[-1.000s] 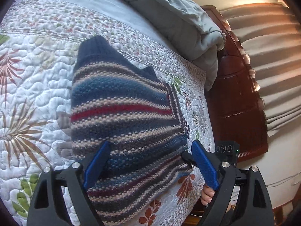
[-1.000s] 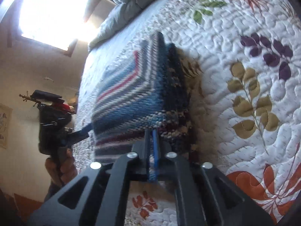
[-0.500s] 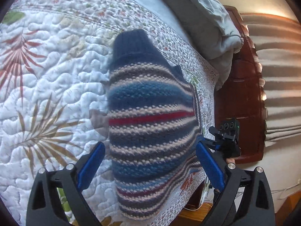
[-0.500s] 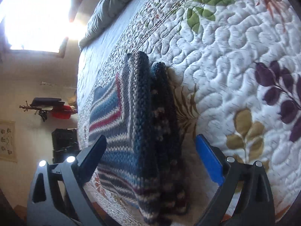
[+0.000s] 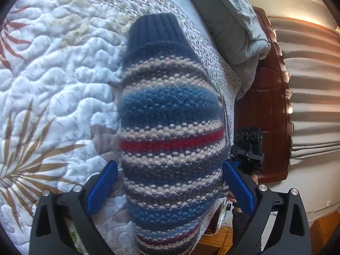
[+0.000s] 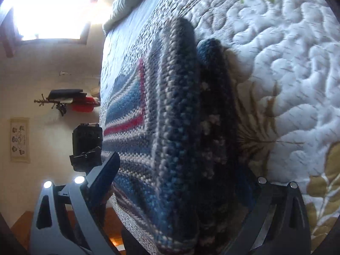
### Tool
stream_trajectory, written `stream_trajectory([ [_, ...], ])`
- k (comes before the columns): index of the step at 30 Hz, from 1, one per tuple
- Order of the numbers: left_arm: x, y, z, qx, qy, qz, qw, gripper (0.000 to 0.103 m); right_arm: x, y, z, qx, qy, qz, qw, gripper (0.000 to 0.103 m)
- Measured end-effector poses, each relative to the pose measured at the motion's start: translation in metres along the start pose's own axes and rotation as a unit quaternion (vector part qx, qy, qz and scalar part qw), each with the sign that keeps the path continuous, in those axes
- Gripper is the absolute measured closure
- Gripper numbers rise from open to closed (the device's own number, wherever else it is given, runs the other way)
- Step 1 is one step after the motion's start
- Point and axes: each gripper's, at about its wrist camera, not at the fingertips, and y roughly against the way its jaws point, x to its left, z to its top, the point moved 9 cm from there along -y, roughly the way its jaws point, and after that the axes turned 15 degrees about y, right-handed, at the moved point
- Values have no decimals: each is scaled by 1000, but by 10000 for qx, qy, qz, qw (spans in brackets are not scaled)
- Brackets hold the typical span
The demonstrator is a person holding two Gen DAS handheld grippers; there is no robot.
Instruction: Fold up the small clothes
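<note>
A small striped knit sweater (image 5: 170, 127), blue, cream, grey and red with a navy ribbed cuff, lies folded on the quilted bed. My left gripper (image 5: 170, 182) is open, its blue fingers (image 5: 102, 189) on either side of the folded sweater's near end. In the right wrist view the sweater (image 6: 180, 127) shows edge-on as a thick stack of layers. My right gripper (image 6: 182, 182) is open and straddles that folded edge; its right finger is hidden in shadow. The right gripper also shows in the left wrist view (image 5: 247, 148), past the sweater.
The white floral quilt (image 5: 53, 85) covers the bed. A crumpled grey blanket (image 5: 229, 21) lies at the far end by a dark wooden headboard (image 5: 267, 116). The bed edge and wooden floor (image 5: 214, 240) are just beyond the sweater. A bright window (image 6: 48, 6) is at upper left.
My right gripper was shut on the sweater's edge one second ago; it has opened and now straddles the fold. My left gripper stayed open and moved so the sweater sits centred between its fingers.
</note>
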Motion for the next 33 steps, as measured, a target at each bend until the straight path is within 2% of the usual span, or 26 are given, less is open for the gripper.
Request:
stream_trajectory([
  [9,-2,-9,3,28,3,-122,9999,3,6,-9,-1,80,131,-131,9998,7],
  [11,-4,-12,4,16,2,-111,9999,3,7,-7,-6,92,251,-291,9992,16],
  [12,-4,-13,4,10,10,-77,10000,3,9,-7,-7,119,290,-366,9988,34],
  [13,-4,-15,4,-13,7,11,10000,3,9,-7,-8,122,261,-352,9990,43],
  [16,-10,-19,2,-66,-23,174,9998,15,12,-6,-9,88,352,-436,9984,54],
  [18,-13,-18,2,-135,-36,254,9996,25,16,-5,-8,40,394,-541,9978,56],
  [21,-15,-14,1,-146,-61,344,9993,34,23,-4,-8,-13,485,-683,9965,59],
  [27,-26,-5,-4,-379,-316,554,9972,43,42,0,-8,-175,594,-817,9947,62],
  [33,-32,7,-15,-422,-439,727,9955,44,59,0,-15,-204,649,-772,9947,63],
])
